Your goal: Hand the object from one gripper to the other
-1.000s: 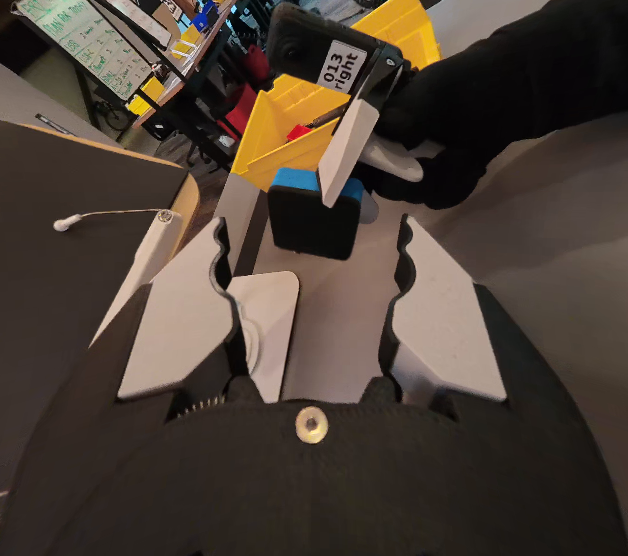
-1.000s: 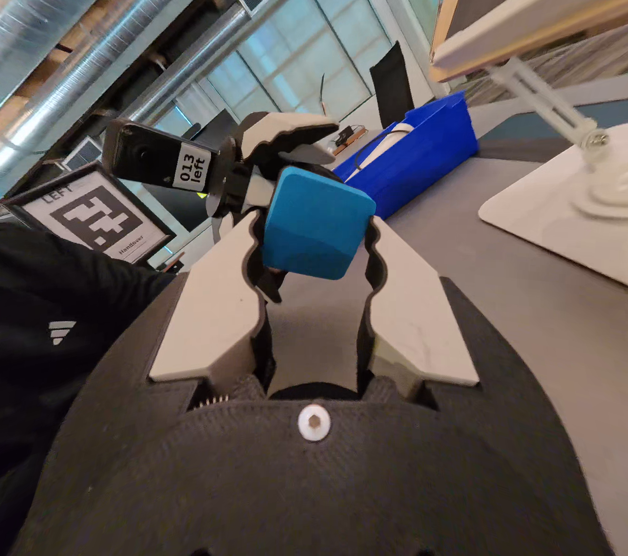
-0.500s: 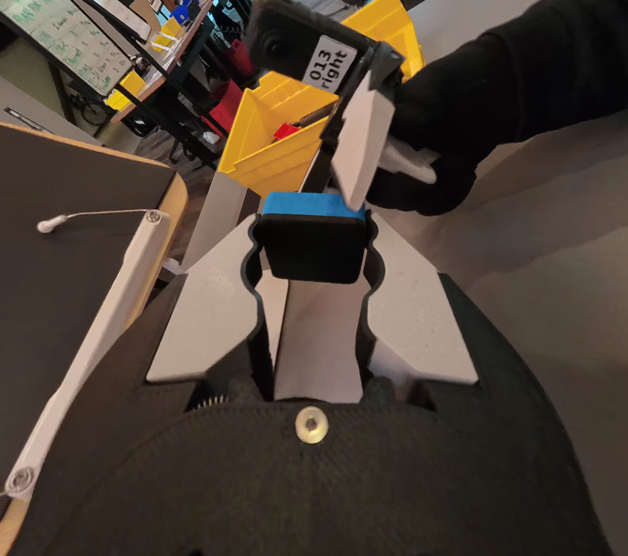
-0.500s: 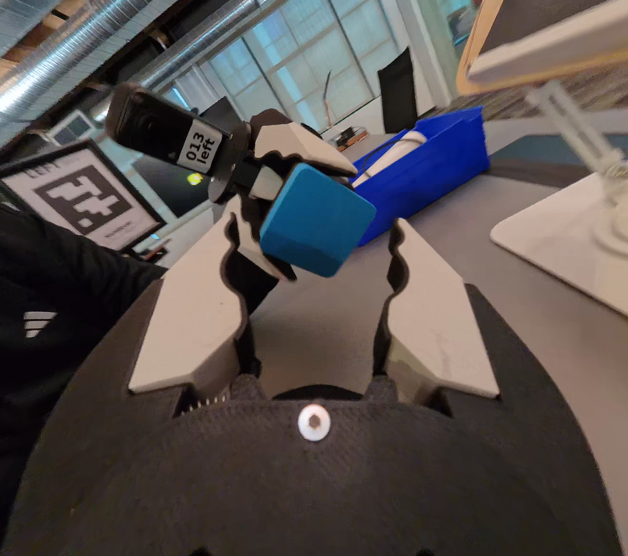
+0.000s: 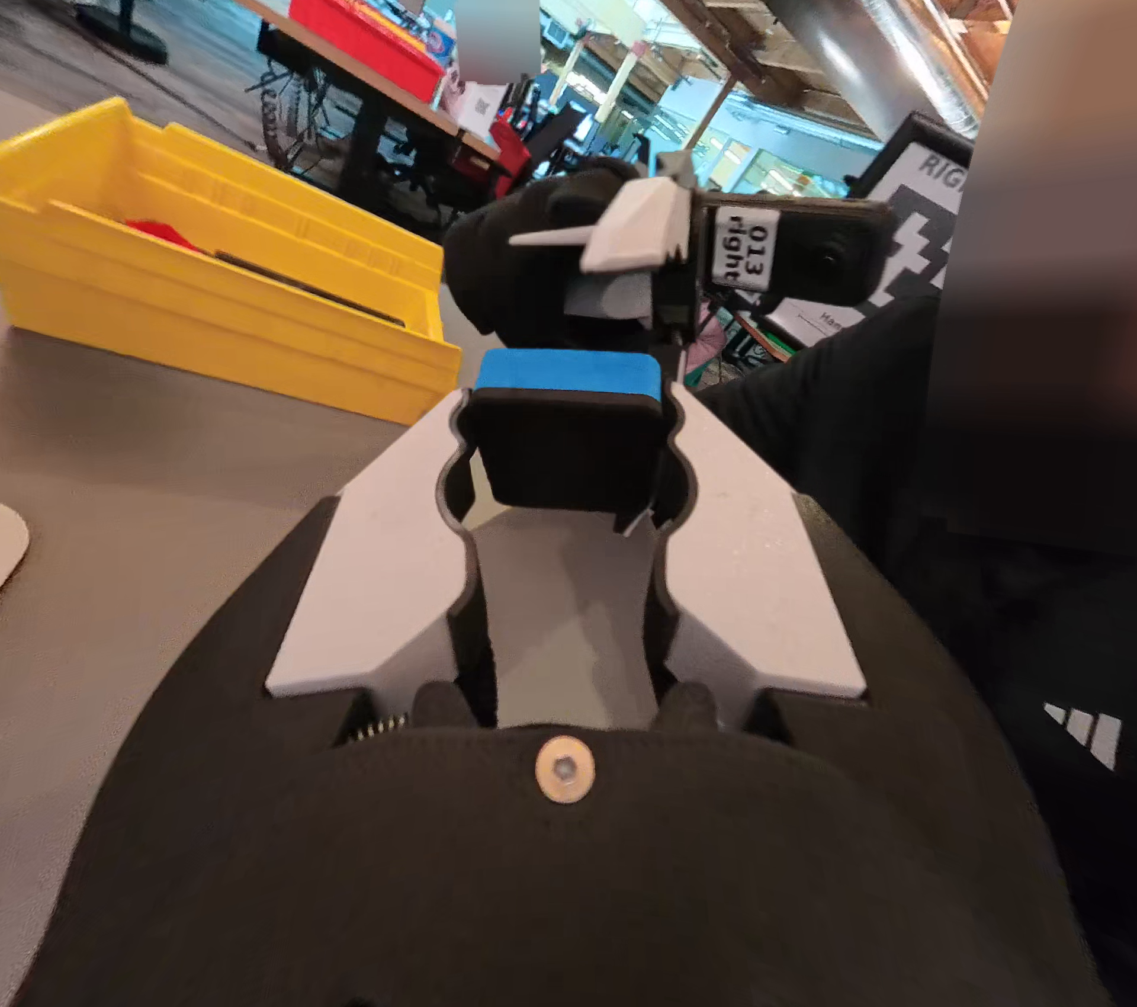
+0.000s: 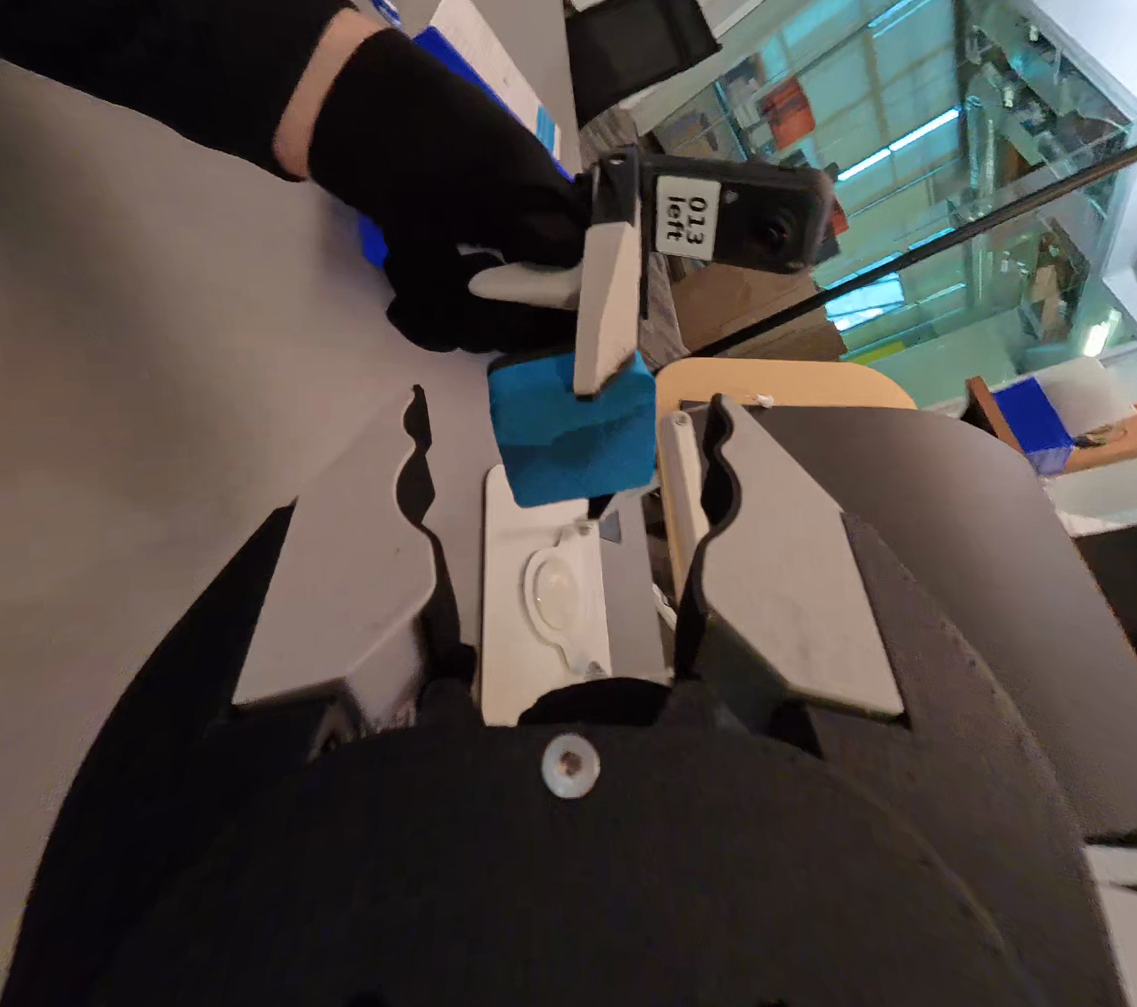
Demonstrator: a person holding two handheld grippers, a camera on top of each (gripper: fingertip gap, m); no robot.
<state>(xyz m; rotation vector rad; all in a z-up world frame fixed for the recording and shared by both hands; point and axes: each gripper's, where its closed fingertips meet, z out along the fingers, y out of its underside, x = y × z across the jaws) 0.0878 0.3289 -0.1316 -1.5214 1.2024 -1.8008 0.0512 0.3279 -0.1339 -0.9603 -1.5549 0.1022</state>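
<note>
The object is a small block with a blue top and a black felt face (image 5: 566, 454). My left gripper (image 5: 566, 405) is shut on it, one finger on each side, and holds it above the grey table. My right gripper (image 5: 584, 263) shows beyond the block, held by a black-gloved hand, apart from the block. In the right wrist view my right gripper (image 6: 567, 398) is open wide with nothing between its fingers. The blue block (image 6: 554, 460) hangs just ahead of it in the left gripper (image 6: 595, 451), whose near finger (image 6: 606, 300) lies over the block's top.
A yellow bin (image 5: 215, 294) with a red item stands on the table to the left. A white base plate (image 6: 541, 596) and a black board with a tan edge (image 6: 923, 485) lie under the right gripper. A blue bin (image 6: 372, 239) sits behind the gloved hand (image 6: 443, 190). My two grippers' fingertips are within a few centimetres of each other.
The left gripper closed on the block. The right gripper opened, let the block go and drew back. Both grippers turned, so the views have swung round.
</note>
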